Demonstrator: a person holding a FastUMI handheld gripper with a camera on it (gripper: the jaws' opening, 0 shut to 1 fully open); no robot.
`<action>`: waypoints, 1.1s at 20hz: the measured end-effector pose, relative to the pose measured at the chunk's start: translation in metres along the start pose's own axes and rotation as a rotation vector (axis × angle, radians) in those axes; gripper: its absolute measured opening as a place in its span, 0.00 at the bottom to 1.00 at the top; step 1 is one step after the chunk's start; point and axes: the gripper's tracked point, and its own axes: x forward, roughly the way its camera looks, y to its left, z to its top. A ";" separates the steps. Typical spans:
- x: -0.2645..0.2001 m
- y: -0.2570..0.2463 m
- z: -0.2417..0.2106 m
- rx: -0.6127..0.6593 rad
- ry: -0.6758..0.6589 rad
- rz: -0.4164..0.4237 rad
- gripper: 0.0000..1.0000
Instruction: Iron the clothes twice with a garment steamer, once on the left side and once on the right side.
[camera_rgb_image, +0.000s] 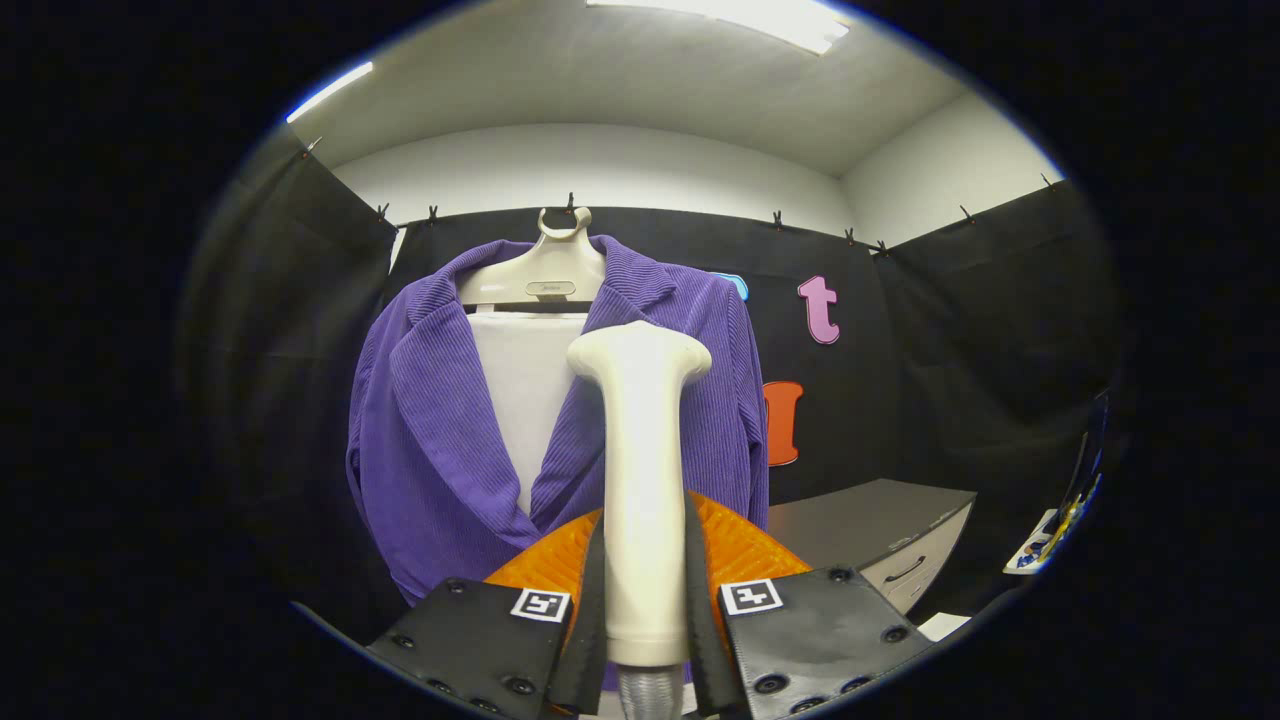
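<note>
Gripper (645, 600) at bottom centre of frame, fingers clamped on both sides of steamer handle (643, 520). Handle stands upright btwn them; steamer head (640, 355) flares out at centre frame, facing away twd garment. Grey hose stub (648, 692) exits below handle at very bottom.

Purple corduroy jacket (430, 450) hangs beyond fingers, centre-left of frame, on cream hanger (545, 275) hooked at top of black booth cloth. White panel (525, 400) shows in open front btwn lapels. Grey cabinet (890, 530) at lower right, well apart from jacket.

Step (judgement): steamer in hand, head lined up w/ jacket's frame-right front panel, upper chest level. Can't tell if head touches fabric or sits just short — head blocks the contact area. Can't tell which of the two passes this is, or whether either is done.

Next move needs: head flat to cloth, steady vertical stroke along one panel, grip kept firm so handle doesn't twist; then shift across for other side. Watch hose drag + hanger swing.
</note>
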 end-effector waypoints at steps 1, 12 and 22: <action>0.001 0.000 -0.002 0.005 -0.002 0.002 0.41; -0.010 -0.005 -0.046 0.014 0.020 -0.005 0.41; -0.027 -0.017 -0.101 0.009 0.063 0.004 0.41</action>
